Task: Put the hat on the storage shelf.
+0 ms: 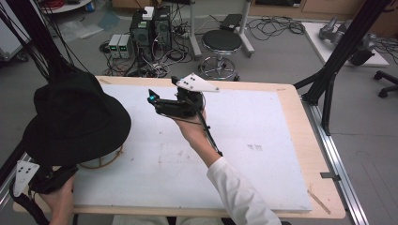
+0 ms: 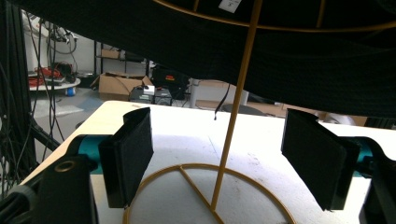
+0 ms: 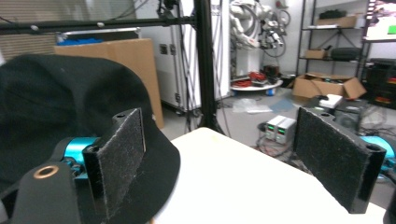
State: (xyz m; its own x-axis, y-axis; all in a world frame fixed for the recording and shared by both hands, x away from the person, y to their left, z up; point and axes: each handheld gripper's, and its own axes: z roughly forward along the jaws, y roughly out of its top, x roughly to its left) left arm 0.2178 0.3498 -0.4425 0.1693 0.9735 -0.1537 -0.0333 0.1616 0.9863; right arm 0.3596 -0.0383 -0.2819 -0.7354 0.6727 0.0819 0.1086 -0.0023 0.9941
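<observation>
High view: one black hat [image 1: 75, 119] sits on one gold wire stand [image 1: 101, 161] at the table's [image 1: 263, 140] left edge. Right gripper [image 1: 151, 97] hovers above mid-table, pointing toward the hat, its jaws wide and empty. Left gripper [image 1: 44, 180] waits low at the near left corner; in the left gripper view its jaws stand wide on either side of the stand's upright rod [image 2: 233, 121], not touching it. Risk, as I judge it: a sideways nudge from either gripper could tip the light stand and drop the hat.
</observation>
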